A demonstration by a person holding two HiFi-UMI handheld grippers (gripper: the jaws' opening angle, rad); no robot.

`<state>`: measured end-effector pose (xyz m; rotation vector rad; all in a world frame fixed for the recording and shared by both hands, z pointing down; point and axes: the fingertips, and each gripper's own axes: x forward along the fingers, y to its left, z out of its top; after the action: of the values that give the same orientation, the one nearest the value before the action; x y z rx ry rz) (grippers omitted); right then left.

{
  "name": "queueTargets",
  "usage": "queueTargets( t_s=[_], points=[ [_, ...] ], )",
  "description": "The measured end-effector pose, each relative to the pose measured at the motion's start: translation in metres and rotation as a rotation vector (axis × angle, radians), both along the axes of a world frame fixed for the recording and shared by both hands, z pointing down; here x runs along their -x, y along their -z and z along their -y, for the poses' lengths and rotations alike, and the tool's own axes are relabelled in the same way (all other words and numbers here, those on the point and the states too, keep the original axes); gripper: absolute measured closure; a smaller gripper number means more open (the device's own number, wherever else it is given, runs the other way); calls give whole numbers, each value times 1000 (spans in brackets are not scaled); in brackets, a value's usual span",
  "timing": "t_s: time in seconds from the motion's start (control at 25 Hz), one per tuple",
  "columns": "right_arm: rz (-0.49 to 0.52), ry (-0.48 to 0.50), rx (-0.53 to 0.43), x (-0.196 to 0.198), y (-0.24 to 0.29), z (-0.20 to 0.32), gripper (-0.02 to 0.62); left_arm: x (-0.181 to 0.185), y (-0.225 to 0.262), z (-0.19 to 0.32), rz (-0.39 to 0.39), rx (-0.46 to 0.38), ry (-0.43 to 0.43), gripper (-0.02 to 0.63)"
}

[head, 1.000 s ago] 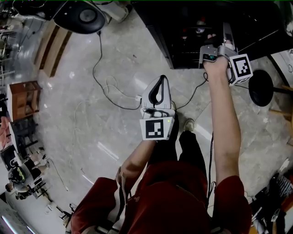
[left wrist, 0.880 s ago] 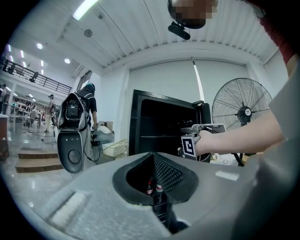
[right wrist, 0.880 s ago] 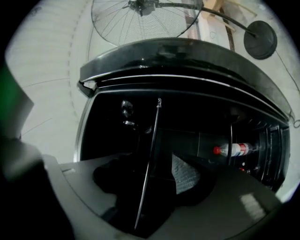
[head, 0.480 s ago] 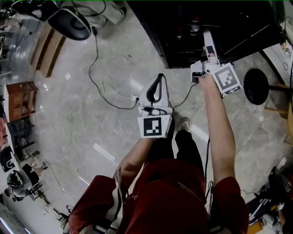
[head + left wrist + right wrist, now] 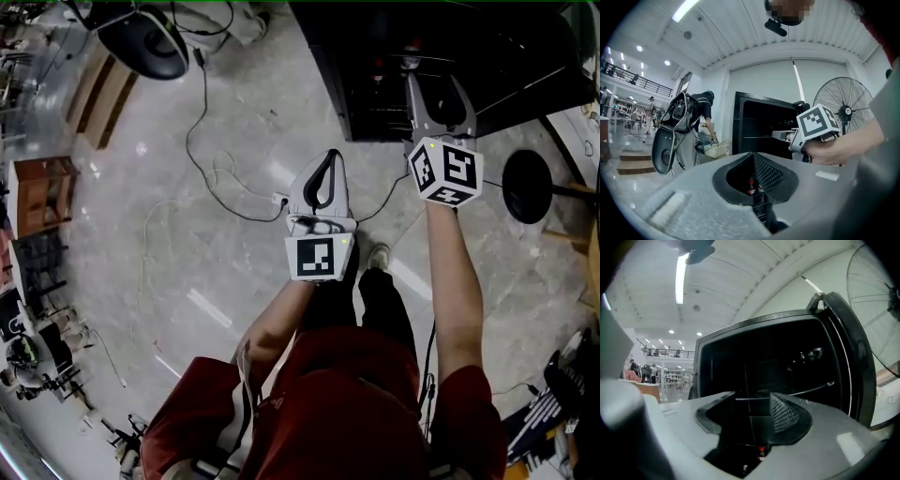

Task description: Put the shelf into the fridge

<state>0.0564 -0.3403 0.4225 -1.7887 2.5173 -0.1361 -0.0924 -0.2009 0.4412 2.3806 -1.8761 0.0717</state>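
The black fridge [image 5: 375, 84] stands open in front of me, its door [image 5: 848, 357] swung out to the right. Inside it a thin pale edge [image 5: 806, 391], which looks like a shelf, runs across the dark interior. My right gripper [image 5: 436, 80] is level at the fridge's mouth and open. Its jaws have just been closing a little, with nothing between them. My left gripper [image 5: 327, 157] hangs over the floor left of the fridge, shut and empty. Red-capped bottles [image 5: 751, 185] show low in the fridge.
A standing fan [image 5: 843, 110] with a round black base [image 5: 530, 183] is right of the fridge. A cable [image 5: 225, 178] loops over the marble floor. A black rounded object [image 5: 141, 42] and wooden steps [image 5: 103, 89] lie far left. A person [image 5: 705, 122] stands beyond.
My right gripper has rolled so that its marker cube faces up and both jaws lie flat, and it has drawn back a little from the fridge. The left gripper has stayed put.
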Motion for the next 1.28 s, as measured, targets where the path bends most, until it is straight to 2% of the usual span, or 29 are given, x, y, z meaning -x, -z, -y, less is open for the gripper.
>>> queueTargets(
  t_s=[0.2,0.28,0.36,0.68,1.0,1.28],
  points=[
    [-53,-35,-8,0,-4,6,510,6,-4,2,0,-6,2,600],
    [-40,-69,-18,-4,-1,6,574,7,-7,2,-5,5,1,600],
    [-14,-105,-16,-10,2,8,603,8,-7,2,-3,9,1,600],
    [-36,-140,22,-13,-4,30,603,16,-10,9,2,14,6,600],
    [-86,-125,-34,-7,-6,46,603,15,-10,20,13,13,-3,600],
    [-73,-145,-58,-8,-6,62,603,17,-4,32,36,-22,-13,600]
  ],
)
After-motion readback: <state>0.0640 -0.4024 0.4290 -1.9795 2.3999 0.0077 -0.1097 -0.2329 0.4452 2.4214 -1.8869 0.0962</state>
